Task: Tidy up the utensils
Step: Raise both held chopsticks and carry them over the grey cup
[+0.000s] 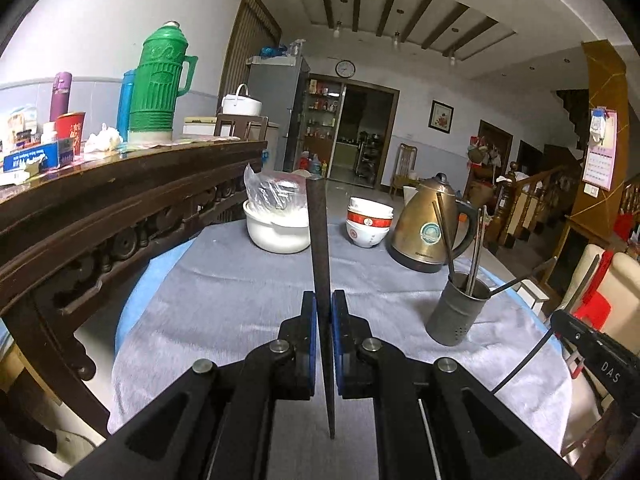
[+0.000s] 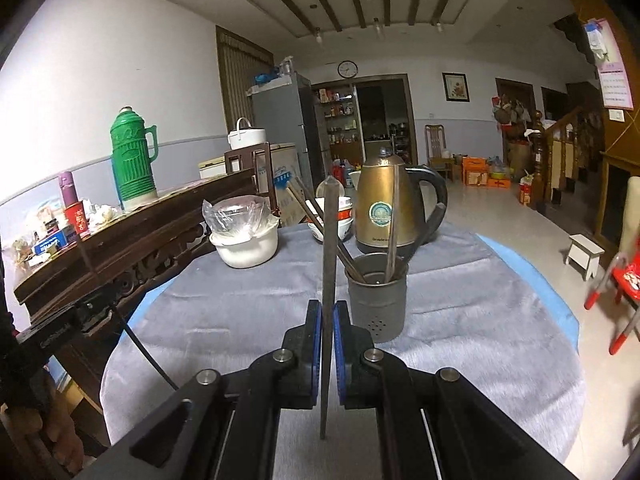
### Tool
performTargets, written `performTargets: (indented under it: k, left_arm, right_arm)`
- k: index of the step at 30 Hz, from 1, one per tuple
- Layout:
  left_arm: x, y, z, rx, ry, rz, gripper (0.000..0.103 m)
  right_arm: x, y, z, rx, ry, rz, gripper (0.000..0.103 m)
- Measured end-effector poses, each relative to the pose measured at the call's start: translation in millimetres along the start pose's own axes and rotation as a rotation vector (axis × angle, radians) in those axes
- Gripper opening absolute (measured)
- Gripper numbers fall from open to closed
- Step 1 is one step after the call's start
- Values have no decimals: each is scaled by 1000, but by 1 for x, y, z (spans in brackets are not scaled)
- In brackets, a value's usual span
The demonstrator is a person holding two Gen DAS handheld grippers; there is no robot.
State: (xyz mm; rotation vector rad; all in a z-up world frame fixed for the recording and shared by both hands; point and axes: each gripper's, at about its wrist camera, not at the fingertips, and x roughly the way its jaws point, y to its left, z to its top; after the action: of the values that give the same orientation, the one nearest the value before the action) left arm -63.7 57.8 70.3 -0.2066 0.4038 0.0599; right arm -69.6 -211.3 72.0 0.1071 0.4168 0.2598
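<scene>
Right wrist view shows the right gripper [image 2: 329,344] clamped on a dark chopstick [image 2: 328,248] at frame centre, pointed up beside the metal holder [image 2: 376,304] for dropping in, while the left gripper [image 1: 324,344] likewise pinches another chopstick [image 1: 320,248], with its holder at lower right.

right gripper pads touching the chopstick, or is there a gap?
Touching. The right wrist view shows the right gripper with both blue pads pressed flat against the dark chopstick, no gap either side.

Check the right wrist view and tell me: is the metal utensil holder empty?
No: several dark chopsticks stand inside the utensil holder, leaning against its rim in front of the kettle.
</scene>
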Motion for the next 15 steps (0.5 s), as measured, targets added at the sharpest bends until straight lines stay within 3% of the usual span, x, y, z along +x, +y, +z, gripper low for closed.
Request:
performTargets:
  k: [6, 15]
  left_arm:
    - [8, -4, 9, -14, 36, 0, 7]
    - [34, -17, 29, 6, 157, 92, 7]
  right_arm:
    - [-2, -3, 7, 14, -23, 5, 7]
    - [-13, -10, 34, 26, -92, -3, 7]
